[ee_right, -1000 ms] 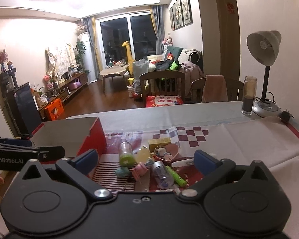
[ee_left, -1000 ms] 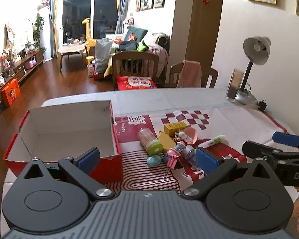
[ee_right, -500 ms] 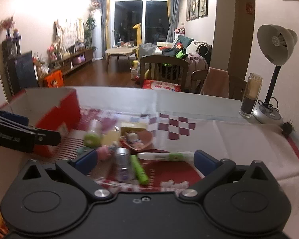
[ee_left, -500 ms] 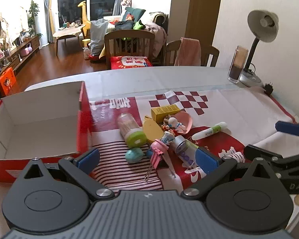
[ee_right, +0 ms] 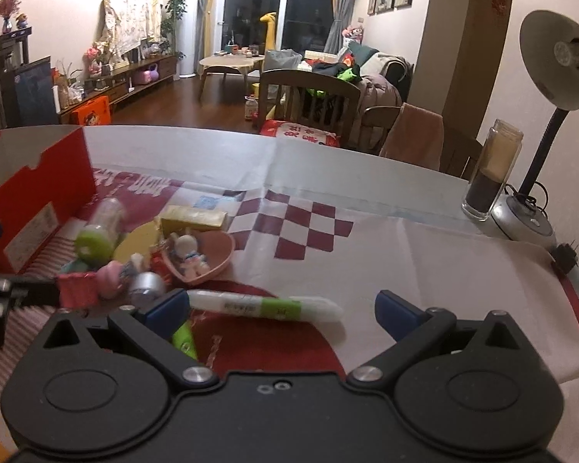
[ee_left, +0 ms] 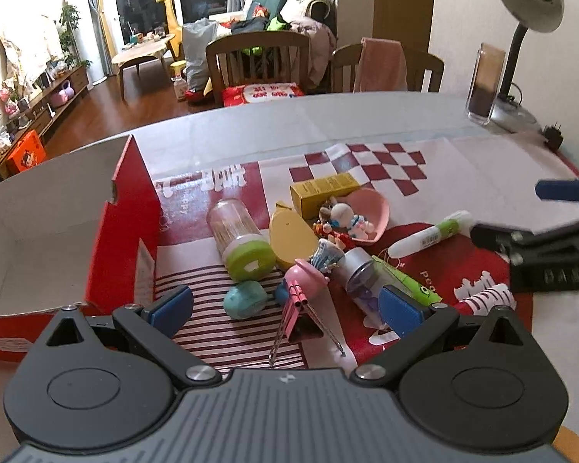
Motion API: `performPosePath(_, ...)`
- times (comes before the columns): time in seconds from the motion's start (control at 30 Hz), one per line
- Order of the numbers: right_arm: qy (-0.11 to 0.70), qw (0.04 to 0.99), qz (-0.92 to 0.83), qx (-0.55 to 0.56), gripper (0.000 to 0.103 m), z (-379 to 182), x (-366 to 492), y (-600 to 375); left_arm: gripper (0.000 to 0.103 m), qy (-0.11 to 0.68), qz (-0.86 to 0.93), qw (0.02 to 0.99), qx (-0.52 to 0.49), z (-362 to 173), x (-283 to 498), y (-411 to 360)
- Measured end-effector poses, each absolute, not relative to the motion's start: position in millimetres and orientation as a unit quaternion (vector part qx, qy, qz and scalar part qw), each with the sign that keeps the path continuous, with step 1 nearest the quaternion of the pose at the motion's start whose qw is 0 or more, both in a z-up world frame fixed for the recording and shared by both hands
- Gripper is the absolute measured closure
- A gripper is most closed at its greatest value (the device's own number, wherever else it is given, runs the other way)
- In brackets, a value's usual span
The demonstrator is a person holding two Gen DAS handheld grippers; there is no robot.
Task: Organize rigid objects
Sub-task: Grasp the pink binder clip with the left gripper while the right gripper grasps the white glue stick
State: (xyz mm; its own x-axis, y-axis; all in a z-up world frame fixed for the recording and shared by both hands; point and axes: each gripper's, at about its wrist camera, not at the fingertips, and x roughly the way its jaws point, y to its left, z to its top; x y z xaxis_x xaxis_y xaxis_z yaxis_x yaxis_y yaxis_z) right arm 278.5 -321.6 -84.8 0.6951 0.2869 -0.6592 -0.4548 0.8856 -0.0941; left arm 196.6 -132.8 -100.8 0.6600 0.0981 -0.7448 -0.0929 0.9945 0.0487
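Nearest, both tongs gape with nothing held, the left tongs (ee_left: 285,306) over a pink clip (ee_left: 303,293), the right tongs (ee_right: 281,312) over a marker (ee_right: 264,306), with the toy pile beyond beside the red box (ee_left: 123,227) on the table (ee_left: 328,115).

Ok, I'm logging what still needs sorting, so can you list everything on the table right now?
box: 1, red outside, white inside, left side of table, open.
jar: 1, clear with green lid, lying beside the box.
carton: 1, yellow, behind the pile.
dish: 1, pink, holding a small white figure.
marker: 1, white and green, right of the pile.
ball: 1, teal, front of pile.
lamp: 1, grey, far right corner.
left claw: open, over the pile.
right claw: open, at the marker.
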Motion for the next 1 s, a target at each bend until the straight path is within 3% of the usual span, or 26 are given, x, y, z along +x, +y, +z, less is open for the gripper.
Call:
performPosePath(0.47, 0.404, 0.903, 0.113, -0.093, 0.003, -137.4, 344.3, -296.9, 0.001, 0.44, 0.064, 0.896, -0.003, -126.8, 222.2, -138.8)
performPosePath(0.67, 0.417, 0.894, 0.114, -0.114, 0.003, -150.8, 337.9, -297.6, 0.008, 0.449, 0.062, 0.891, -0.004, -135.5, 228.3, -139.2)
performPosePath(0.87, 0.421, 0.891, 0.114, -0.122, 0.003, -152.9, 319.1, -305.9, 0.009, 0.457, 0.062, 0.888, -0.006, -143.3, 231.7, -138.4)
performPosePath(0.93, 0.422, 0.891, 0.115, -0.122, 0.003, -153.2, 313.3, -308.6, 0.02, 0.459, 0.059, 0.886, -0.003, -145.8, 231.9, -140.1)
performPosePath(0.97, 0.425, 0.89, 0.115, -0.118, 0.003, -153.1, 310.9, -310.6, 0.032, 0.464, 0.057, 0.884, -0.001, -147.3, 232.7, -140.1)
performPosePath(1.0, 0.428, 0.889, 0.115, -0.112, 0.003, -153.1, 309.0, -313.0, 0.038, 0.47, 0.055, 0.881, 0.0, -149.6, 233.8, -140.7)
